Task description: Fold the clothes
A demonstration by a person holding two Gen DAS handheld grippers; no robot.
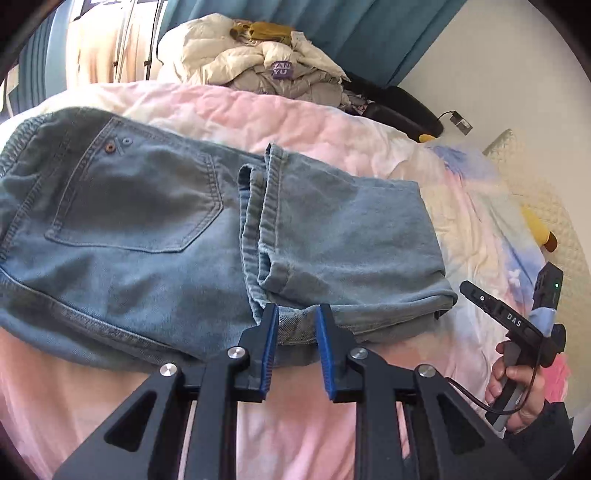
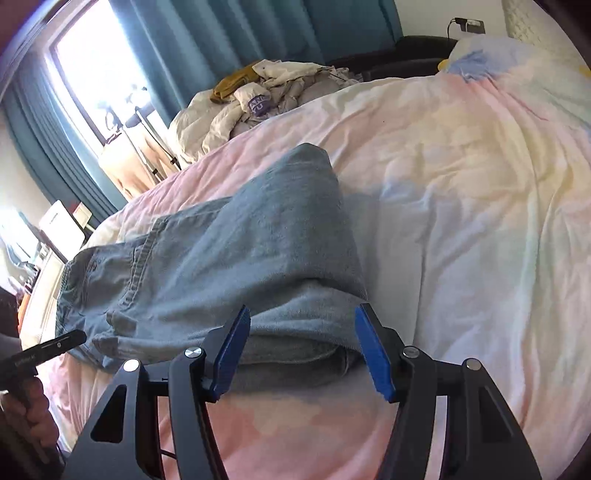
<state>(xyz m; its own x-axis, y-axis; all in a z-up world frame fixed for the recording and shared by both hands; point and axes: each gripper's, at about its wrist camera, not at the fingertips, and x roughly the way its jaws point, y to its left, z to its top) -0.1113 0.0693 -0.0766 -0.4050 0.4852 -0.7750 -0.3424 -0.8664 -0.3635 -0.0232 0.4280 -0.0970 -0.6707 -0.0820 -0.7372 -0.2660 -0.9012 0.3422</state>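
I see one pair of light blue jeans (image 1: 184, 236) lying folded on the pink and pastel duvet (image 1: 332, 125) of the bed, the legs doubled back over the seat. One back pocket (image 1: 140, 199) faces up, with two rivets near its top corner, and the two leg hems (image 1: 264, 221) lie side by side across the middle of the bundle.

My left gripper (image 1: 297, 317) sits at the near edge of the jeans. Its two blue pads stand a little apart, with the denim edge showing in the gap between them; I cannot see the pads pressing on the cloth, so I read it as released, holding nothing.

My right gripper (image 2: 306, 325) is at the folded end of the jeans (image 2: 229, 266). Its two blue pads are spread wide, one at either side of the thick fold, and the denim lies between them without being pinched.

From the left camera I see the right hand (image 1: 517, 387) around its gripper handle at the right edge of the picture; from the right camera the left hand (image 2: 33, 410) shows at the left edge in the same way.

At the far side of the bed lies one heap of cream and grey puffer clothing (image 1: 266, 62) with one mustard garment (image 1: 266, 31) on top. Teal curtains (image 2: 207, 40) hang behind.
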